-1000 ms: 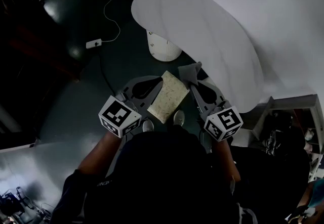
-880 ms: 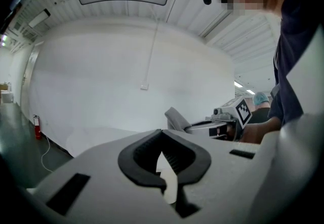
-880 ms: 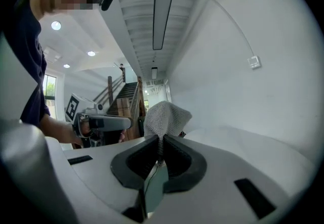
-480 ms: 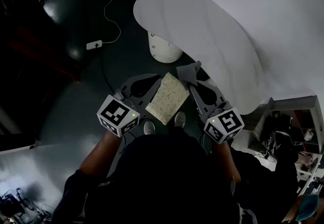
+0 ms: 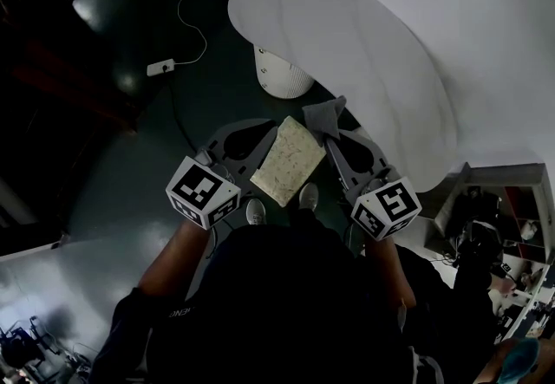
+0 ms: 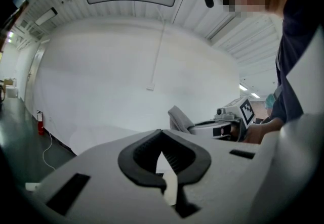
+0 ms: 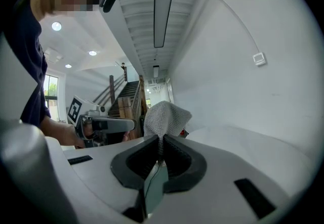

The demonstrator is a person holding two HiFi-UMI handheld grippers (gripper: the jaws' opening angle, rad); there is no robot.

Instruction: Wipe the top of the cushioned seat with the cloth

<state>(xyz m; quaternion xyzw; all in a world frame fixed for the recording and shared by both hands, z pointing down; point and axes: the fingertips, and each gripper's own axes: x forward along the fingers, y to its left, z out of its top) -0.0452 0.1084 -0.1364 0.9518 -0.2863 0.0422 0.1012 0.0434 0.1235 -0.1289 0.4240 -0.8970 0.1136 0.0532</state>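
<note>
Right tongs [image 7: 161, 138] are clenched on the grey cloth [image 7: 165, 116]; left tongs [image 6: 162, 133] are clenched, empty. The cushioned seat [image 5: 289, 161] lies between the 2 tongs.

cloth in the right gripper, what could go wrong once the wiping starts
1. The right gripper pinches only a small part of the cloth at its jaw tips; drag may pull it free.
2. The cloth is bunched, so the jaws rather than fabric might rub the cushioned seat.
3. The left gripper is shut on nothing and steadies nothing; the cushioned seat may shift.
</note>
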